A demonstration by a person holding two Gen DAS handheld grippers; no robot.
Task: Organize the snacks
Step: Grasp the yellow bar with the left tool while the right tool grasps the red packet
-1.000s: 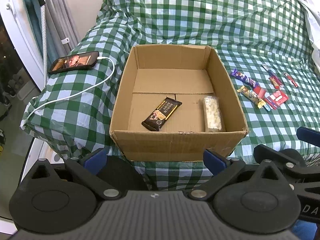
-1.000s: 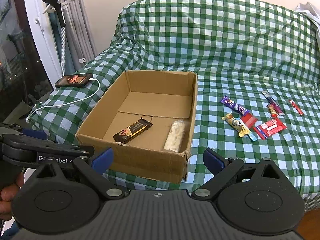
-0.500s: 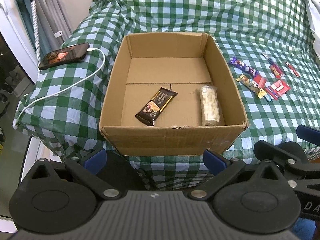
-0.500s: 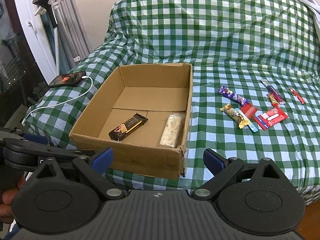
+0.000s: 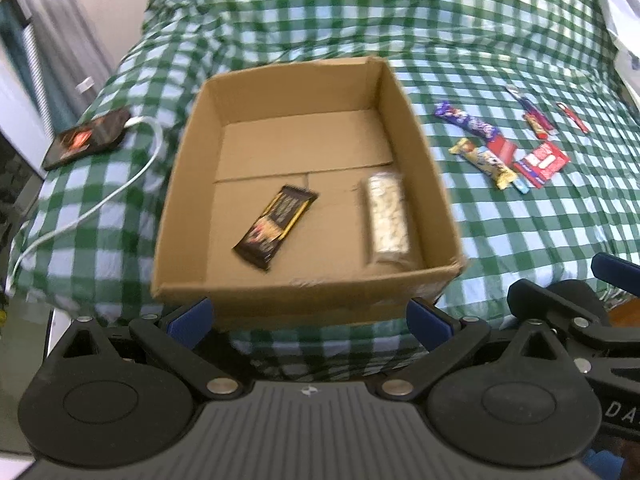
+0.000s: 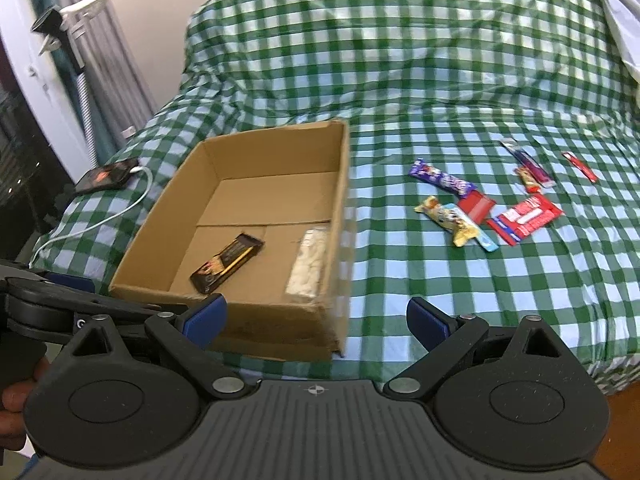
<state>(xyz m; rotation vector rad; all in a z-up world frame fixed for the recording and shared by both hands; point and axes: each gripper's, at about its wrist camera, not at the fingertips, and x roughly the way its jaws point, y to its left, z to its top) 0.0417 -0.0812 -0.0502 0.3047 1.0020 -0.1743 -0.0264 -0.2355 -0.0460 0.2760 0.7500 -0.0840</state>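
Note:
An open cardboard box [image 5: 416,136] [image 6: 336,184] sits on the green checked bed. Inside lie a dark chocolate bar [image 5: 276,226] [image 6: 227,263] and a clear pack of white snacks [image 5: 386,212] [image 6: 307,268]. Right of the box lie several loose snacks: a purple bar [image 5: 466,122] [image 6: 442,178], a yellow bar [image 5: 482,158] [image 6: 448,219], a red pack [image 5: 542,162] [image 6: 526,218]. My left gripper [image 5: 308,320] is open and empty at the box's near wall. My right gripper [image 6: 316,320] is open and empty at the box's near right corner.
A phone [image 5: 86,138] [image 6: 106,176] with a white cable [image 5: 116,188] lies on the bed left of the box. A curtain and a stand [image 6: 66,36] are at the far left. White cloth [image 5: 618,20] lies at the bed's right edge.
Both grippers have moved forward and higher toward the bed. The box and snacks look larger and are seen more from above. Nothing was picked up.

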